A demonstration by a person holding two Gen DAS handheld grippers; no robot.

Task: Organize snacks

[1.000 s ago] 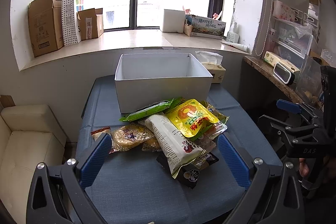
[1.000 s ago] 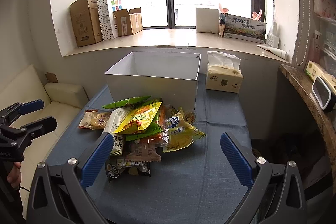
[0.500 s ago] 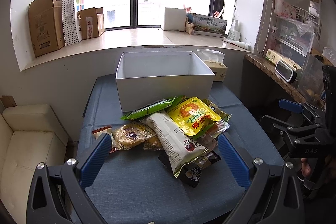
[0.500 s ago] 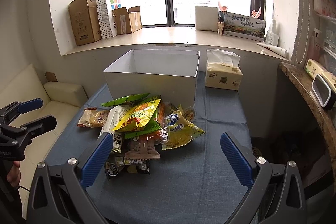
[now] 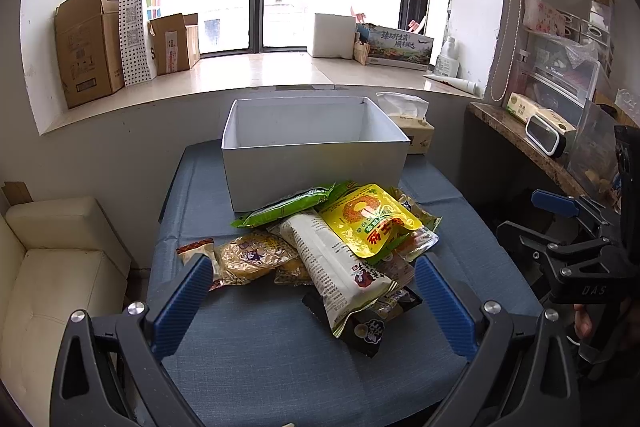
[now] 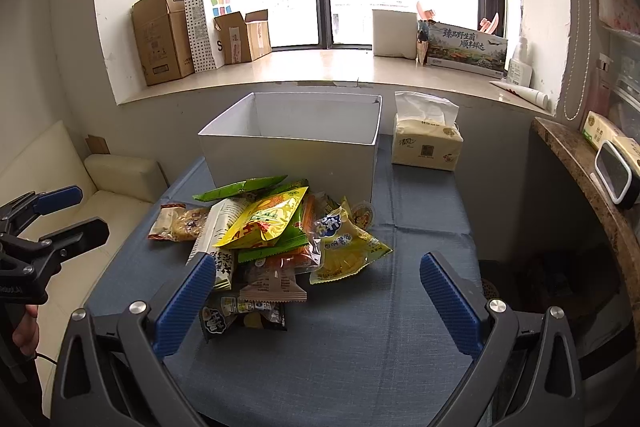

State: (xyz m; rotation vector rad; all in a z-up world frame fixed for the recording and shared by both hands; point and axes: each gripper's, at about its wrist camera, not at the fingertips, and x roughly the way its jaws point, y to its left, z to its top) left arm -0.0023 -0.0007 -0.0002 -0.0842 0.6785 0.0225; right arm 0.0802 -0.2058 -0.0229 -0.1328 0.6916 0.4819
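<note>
A pile of snack packets [image 5: 340, 247] lies on the blue table [image 5: 260, 355] in front of an open white box [image 5: 312, 159], whose inside looks empty. On top are a yellow pouch [image 5: 370, 219], a green packet [image 5: 288, 205] and a long white packet [image 5: 336, 263]. The pile also shows in the right wrist view [image 6: 276, 235], with the box [image 6: 292, 155] behind. My left gripper [image 5: 312, 303] is open and empty, hovering before the pile. My right gripper [image 6: 316, 299] is open and empty, at the pile's right front; it also shows at the left wrist view's right edge [image 5: 560, 223].
A tissue box [image 6: 426, 143] stands right of the white box. A cream sofa [image 5: 48, 267] is left of the table, a stone counter [image 6: 584, 171] to the right. Cardboard boxes [image 5: 88, 47] sit on the window sill behind.
Both grippers have drifted slightly; the pile and box sit a little differently in each view. Nothing was grasped or moved.
</note>
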